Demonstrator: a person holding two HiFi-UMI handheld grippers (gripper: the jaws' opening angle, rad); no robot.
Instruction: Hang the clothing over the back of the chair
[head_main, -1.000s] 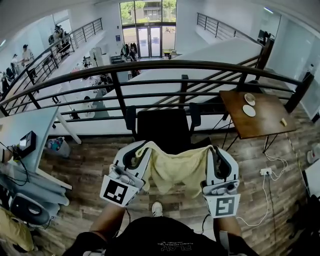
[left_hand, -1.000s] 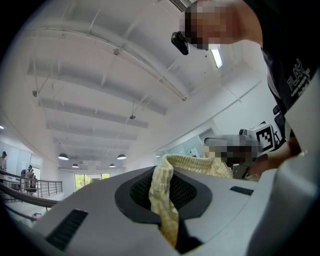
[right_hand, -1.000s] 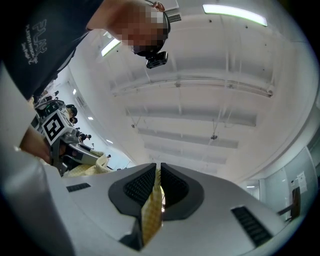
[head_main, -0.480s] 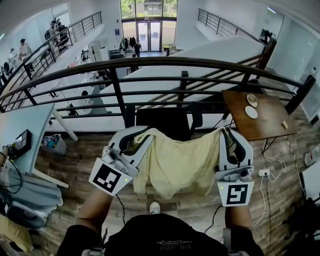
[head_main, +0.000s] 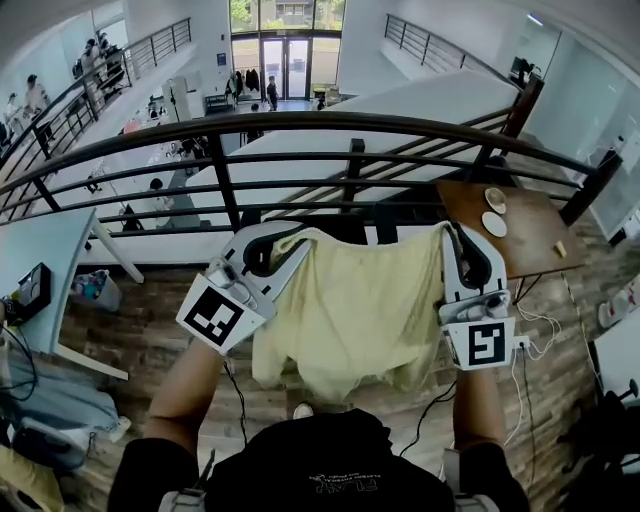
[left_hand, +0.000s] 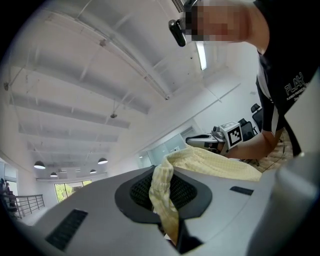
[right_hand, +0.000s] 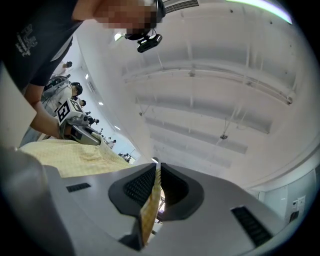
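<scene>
Yellow fabric sits in both pinches. The left gripper (left_hand: 162, 194) has its jaws clamped on a bunched corner of the garment (head_main: 350, 310), and the fold runs up over the dark pads. The right gripper (right_hand: 156, 187) has its jaws nearly together on a thin, flat edge of the same garment.

In the head view the two grips sit at 10 and 2 o'clock on the garment, at its upper corners. The top hem runs between them almost straight, and the rest hangs down as one open sheet toward 6 o'clock. Both grippers point up and away from the person. I judge this wide, high hold to be deliberate: with the hem spread and raised, the sheet can pass over a narrow edge without bunching or catching.

The chair (head_main: 345, 222) stands at 12 o'clock, just beyond the hem. Only the dark top of its back and its armrests show, because the garment hides the rest. The garment is not yet on the chair and appears clear of the back.

Further out at 12 o'clock is the railing (head_main: 330, 122). A brown table (head_main: 525, 240) stands at 2 o'clock and a shoe (head_main: 300, 410) shows at 6 o'clock.

The next move likely calls for carrying the hem forward over the back and lowering it so that fabric falls on both sides. The hidden chair makes that aim harder to judge.
</scene>
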